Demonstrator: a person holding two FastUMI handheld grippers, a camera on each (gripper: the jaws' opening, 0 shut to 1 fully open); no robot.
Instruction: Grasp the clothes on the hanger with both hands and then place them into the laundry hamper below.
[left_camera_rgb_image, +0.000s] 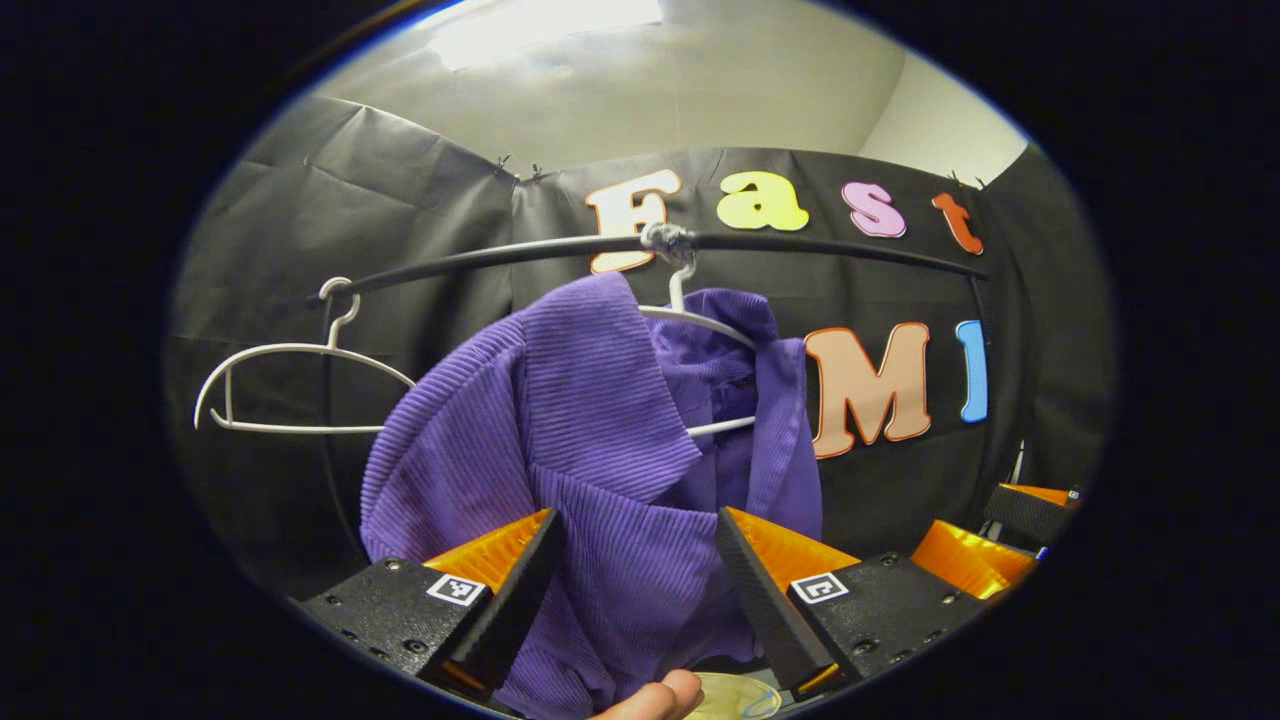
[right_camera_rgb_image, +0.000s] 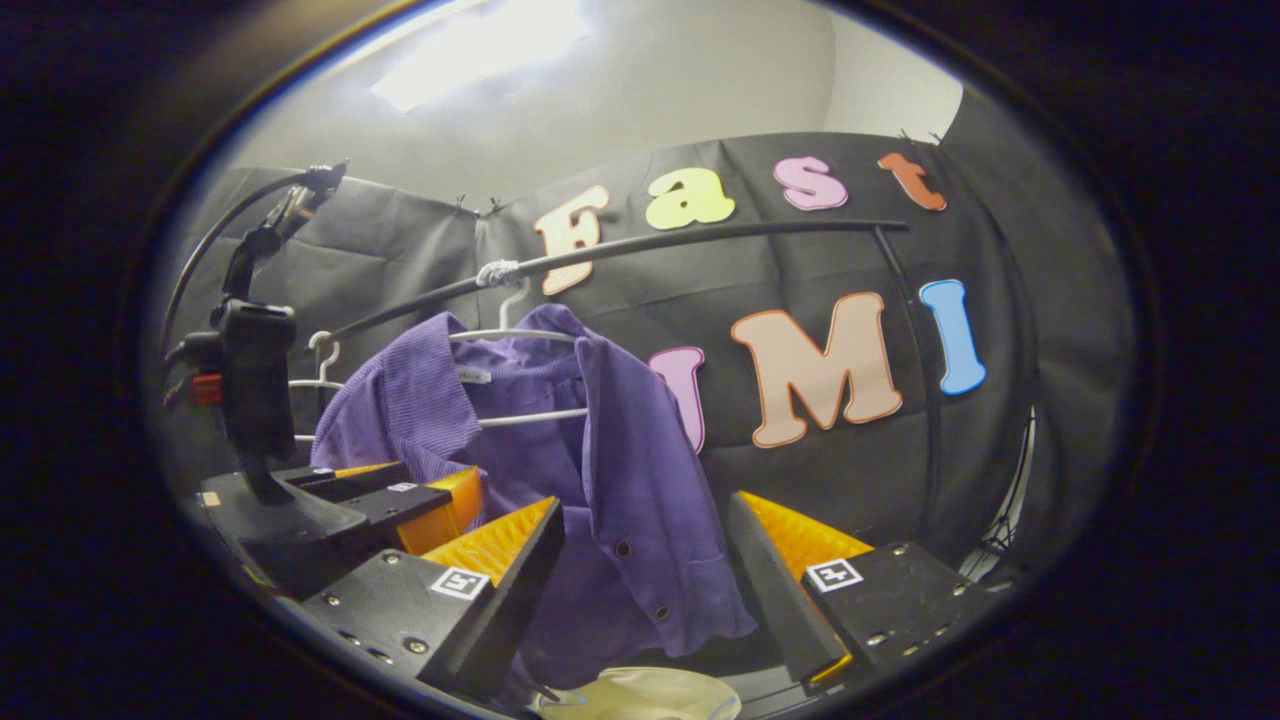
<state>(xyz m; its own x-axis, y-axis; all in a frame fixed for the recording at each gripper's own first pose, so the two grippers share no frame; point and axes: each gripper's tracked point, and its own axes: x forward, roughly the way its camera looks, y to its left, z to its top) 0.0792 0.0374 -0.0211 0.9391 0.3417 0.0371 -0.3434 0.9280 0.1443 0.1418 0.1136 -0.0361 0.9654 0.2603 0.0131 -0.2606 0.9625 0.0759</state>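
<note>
Shirt (left_camera_rgb_image: 590, 470) hangs on hanger (left_camera_rgb_image: 700, 320) from rail (left_camera_rgb_image: 800, 245); left hand-held gripper (left_camera_rgb_image: 635, 590) and right hand-held gripper (right_camera_rgb_image: 640, 590) spread before it.

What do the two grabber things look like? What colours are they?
Each gripper, left and right, has black blocky bodies dotted with screws, wedge-shaped jaws with ribbed orange sides and dark inner faces, and small black-and-white square markers on top. In the right gripper view, the left gripper carries a black camera post with cables curving off it.

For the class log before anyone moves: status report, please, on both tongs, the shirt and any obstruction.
Left tongs open, purple shirt between fingers, unclamped. Right tongs open, short of shirt. Shirt on white hanger, on rail. Nothing blocking.
</note>
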